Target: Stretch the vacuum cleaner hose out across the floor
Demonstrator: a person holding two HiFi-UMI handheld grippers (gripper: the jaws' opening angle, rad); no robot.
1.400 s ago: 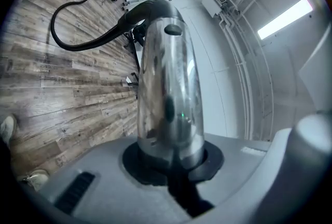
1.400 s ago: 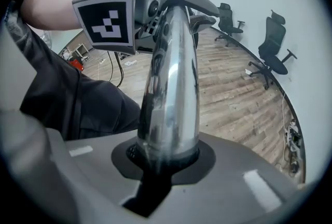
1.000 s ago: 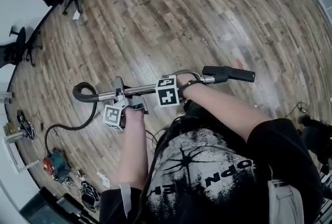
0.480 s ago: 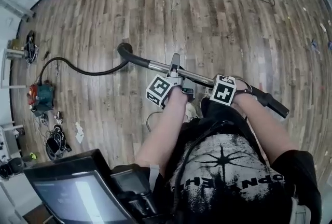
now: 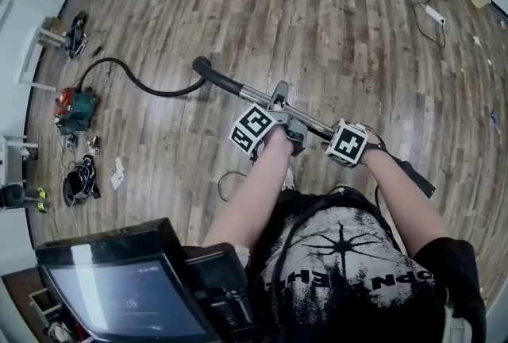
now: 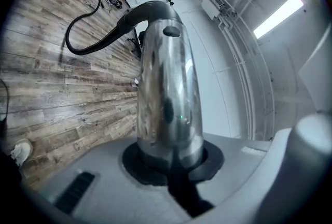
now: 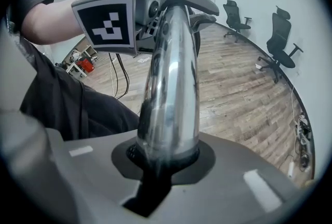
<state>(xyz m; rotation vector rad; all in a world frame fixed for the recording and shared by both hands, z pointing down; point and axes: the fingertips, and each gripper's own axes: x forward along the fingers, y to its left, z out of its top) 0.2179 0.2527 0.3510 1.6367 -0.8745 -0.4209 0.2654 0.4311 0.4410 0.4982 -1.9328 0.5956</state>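
Hose: black, curving across floor from vacuum cleaner to shiny metal tube; left gripper and right gripper jaws clamp tube.

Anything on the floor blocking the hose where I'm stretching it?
Nothing visible does. The hose crosses bare boards from the vacuum cleaner to the wand, clamped by left gripper and right gripper; cable clutter lies off to the side.

- The tube in front of you is polished metal, smooth and mirror-glossy.
- Its hose looks like matt black plastic or rubber.
- Your left gripper and right gripper have matt grey plastic shells.
- The floor is grained wood planks with a slight sheen.
- Your shirt is black printed cloth.
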